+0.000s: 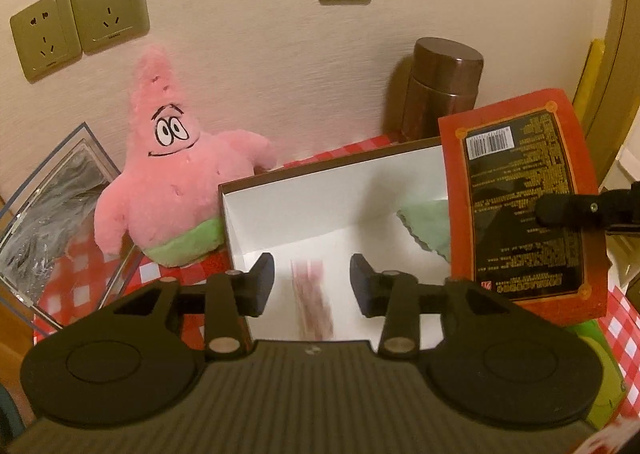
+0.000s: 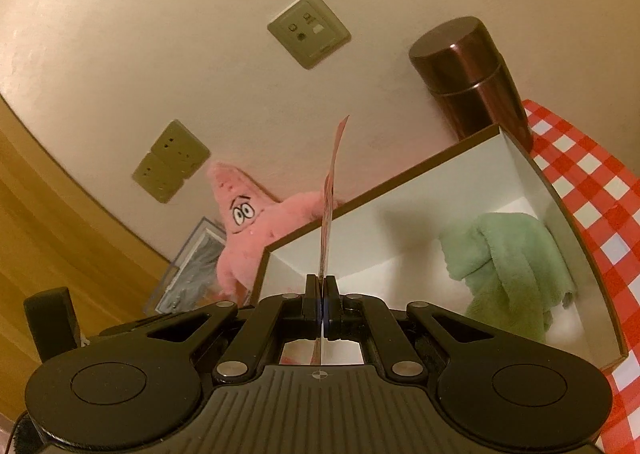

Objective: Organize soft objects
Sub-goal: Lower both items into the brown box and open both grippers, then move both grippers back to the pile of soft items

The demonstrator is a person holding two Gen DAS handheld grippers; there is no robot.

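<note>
Soft things here are a green cloth [image 2: 516, 266], already lying in the white box [image 1: 320, 210] at its 3 o'clock side, a pink plush [image 1: 176, 182] standing against the wall at the box's 9 o'clock, outside it, and a blurred pink-and-white item [image 1: 312, 302] in the box near its 6 o'clock edge, between the left gripper's pads but touching neither.

The left gripper [image 1: 312, 280] hangs over the near rim, tilted down into the box, jaws partly apart and empty. What the blurred item is cannot be told.

The right gripper [image 2: 322, 302] is pinched tight on a thin pink sheet [image 2: 332, 198], seen edge-on and rising toward 12 o'clock. In the left view it reaches in from 3 o'clock, and a red lid [image 1: 528, 198] stands upright there over the box's right side; the sheet is probably that lid, though the two views do not settle it.

The step seems to be dropping items in while the lid is held clear. To do it well, keep the right hand steady and high, lift the left gripper straight out without catching the rim, then go for the plush, taking it by the body so it does not flop.
</note>
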